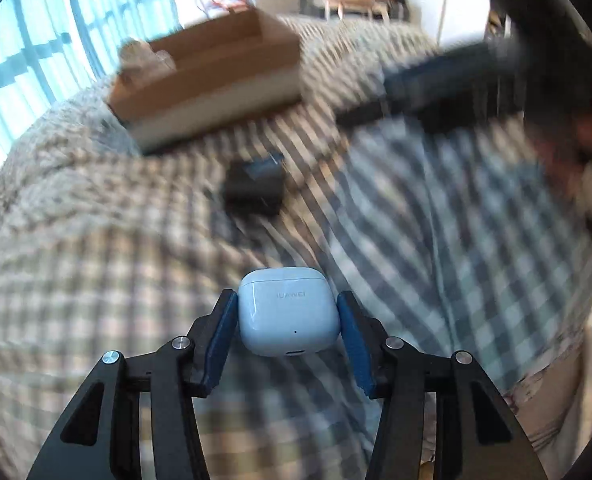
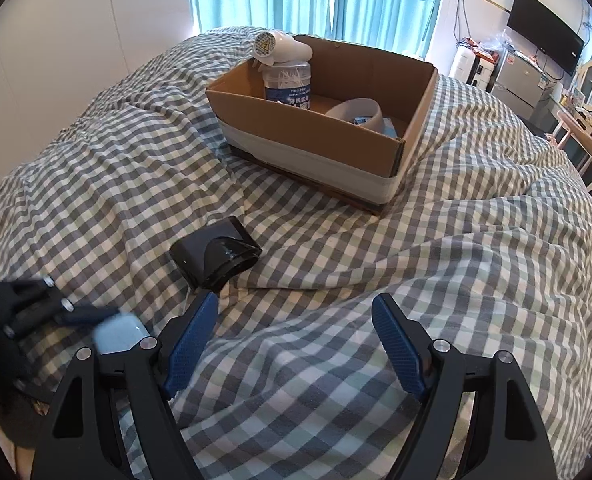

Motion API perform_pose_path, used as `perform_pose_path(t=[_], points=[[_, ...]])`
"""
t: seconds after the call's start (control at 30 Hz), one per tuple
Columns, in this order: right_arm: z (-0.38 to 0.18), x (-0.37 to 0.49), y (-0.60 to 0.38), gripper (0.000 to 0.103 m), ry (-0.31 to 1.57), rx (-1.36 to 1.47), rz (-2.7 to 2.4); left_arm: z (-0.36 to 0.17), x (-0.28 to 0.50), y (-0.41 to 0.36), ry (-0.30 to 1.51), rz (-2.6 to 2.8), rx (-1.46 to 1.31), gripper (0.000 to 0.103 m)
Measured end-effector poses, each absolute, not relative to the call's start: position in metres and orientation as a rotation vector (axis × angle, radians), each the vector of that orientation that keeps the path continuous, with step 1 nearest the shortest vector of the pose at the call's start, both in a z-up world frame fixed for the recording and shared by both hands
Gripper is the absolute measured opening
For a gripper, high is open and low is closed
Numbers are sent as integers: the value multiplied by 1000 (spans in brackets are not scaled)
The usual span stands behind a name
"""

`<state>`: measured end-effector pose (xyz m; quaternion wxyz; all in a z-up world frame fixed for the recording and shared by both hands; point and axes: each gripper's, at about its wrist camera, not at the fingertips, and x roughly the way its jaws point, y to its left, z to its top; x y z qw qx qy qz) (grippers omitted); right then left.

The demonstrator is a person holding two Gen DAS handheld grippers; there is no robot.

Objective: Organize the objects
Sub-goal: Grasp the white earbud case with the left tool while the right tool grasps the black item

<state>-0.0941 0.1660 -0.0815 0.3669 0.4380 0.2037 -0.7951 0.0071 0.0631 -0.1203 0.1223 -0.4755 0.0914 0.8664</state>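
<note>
L gripper (image 1: 289, 316) grips pale-blue glossy earbud case (image 1: 289, 312) near us, above checked bedding. We keep it level, carry to far brown cardboard box (image 1: 216, 76). R gripper (image 2: 295, 340) jaws spread, empty.

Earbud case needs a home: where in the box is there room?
Free: the box's right half, past the tape roll. Crowded: the back-left corner, with the swab jar and white gadget. The left gripper holds the earbud case.
</note>
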Motion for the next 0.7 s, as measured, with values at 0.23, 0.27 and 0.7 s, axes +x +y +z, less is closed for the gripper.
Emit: perform_pose_path(t=[0.23,0.27,0.7], points=[[-90,-94,134,79,564,1103,-1974,-86,-19,14,206,2692,-1360,51],[-92,-94,129,79,573,1106,-1965,-87,-24,9,188,2708,-1367,51],[-137,-108,80,91,501,1245,-1892,-91,-70,-34,103,2818,-1365,51]])
